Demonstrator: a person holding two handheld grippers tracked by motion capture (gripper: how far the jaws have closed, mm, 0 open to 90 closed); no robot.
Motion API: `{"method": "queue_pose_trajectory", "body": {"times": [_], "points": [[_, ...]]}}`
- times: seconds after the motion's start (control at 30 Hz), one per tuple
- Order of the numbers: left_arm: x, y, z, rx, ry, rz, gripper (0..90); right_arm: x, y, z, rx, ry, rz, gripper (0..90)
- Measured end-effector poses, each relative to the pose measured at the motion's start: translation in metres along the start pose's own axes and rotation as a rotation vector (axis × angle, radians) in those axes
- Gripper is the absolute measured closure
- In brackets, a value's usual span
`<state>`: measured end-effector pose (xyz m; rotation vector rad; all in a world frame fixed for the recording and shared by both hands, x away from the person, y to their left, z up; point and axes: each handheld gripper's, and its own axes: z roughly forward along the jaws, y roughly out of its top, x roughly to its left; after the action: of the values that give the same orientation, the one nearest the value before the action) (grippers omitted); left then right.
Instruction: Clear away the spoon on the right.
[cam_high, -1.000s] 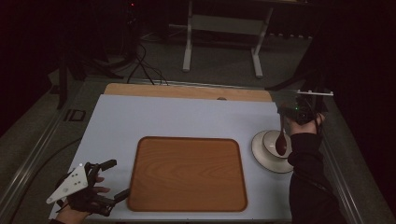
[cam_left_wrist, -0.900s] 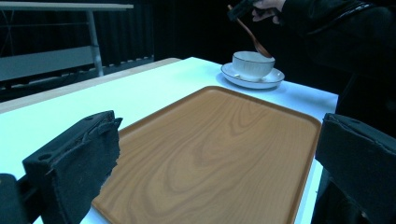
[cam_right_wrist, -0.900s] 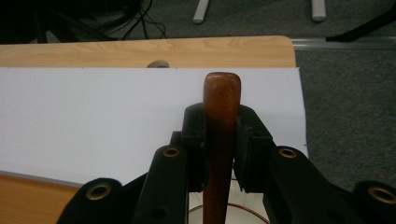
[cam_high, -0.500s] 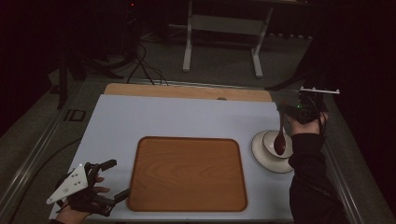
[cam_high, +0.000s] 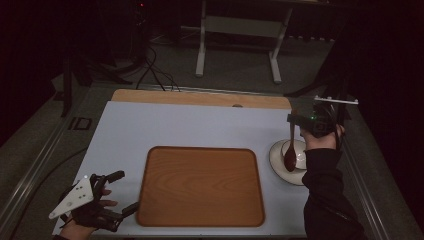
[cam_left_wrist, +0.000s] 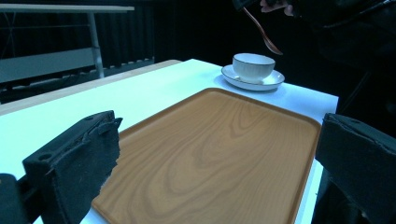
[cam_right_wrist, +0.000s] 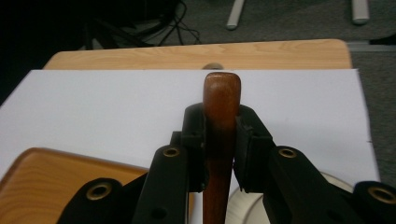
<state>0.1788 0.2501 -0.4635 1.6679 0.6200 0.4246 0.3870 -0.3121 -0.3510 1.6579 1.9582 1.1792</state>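
Observation:
My right gripper (cam_high: 295, 120) is shut on the handle of a dark wooden spoon (cam_high: 290, 150), whose bowl hangs over a white cup (cam_high: 299, 152) on a white saucer (cam_high: 276, 161) at the table's right. In the right gripper view both jaws clamp the spoon handle (cam_right_wrist: 221, 116). The left gripper view shows the spoon (cam_left_wrist: 261, 32) raised above the cup (cam_left_wrist: 253, 66) and saucer (cam_left_wrist: 275, 79). My left gripper (cam_high: 122, 192) rests open at the front left, beside the wooden tray (cam_high: 200, 185), with nothing between its jaws (cam_left_wrist: 212, 158).
The wooden tray (cam_left_wrist: 224, 140) lies bare in the middle of the white tabletop (cam_high: 165, 125). A wooden strip (cam_high: 200, 97) runs along the table's far edge. Cables (cam_high: 155, 72) and a metal stand (cam_high: 237, 30) sit on the floor beyond.
The right gripper has lifted slightly with the spoon, raising its bowl over the cup. The left gripper has stayed put.

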Motion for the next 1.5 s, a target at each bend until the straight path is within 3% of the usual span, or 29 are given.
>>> {"method": "queue_pose_trajectory", "body": {"times": [0.73, 1.0, 1.17, 1.5], "points": [[-0.001, 0.0, 0.0, 0.006, 0.0, 0.008, 0.0, 0.064, -0.024, 0.006, 0.03, 0.09, -0.039, 76.1], [-0.002, 0.0, 0.0, 0.004, 0.0, 0.006, 0.0, 0.081, -0.04, 0.016, 0.05, 0.118, -0.036, 76.1], [-0.002, 0.0, 0.001, 0.005, -0.001, 0.005, 0.0, 0.088, -0.052, 0.021, 0.05, 0.141, -0.006, 76.1], [-0.002, 0.0, 0.001, 0.006, -0.003, 0.01, 0.0, 0.094, -0.079, 0.035, 0.078, 0.097, 0.008, 76.1]]}}
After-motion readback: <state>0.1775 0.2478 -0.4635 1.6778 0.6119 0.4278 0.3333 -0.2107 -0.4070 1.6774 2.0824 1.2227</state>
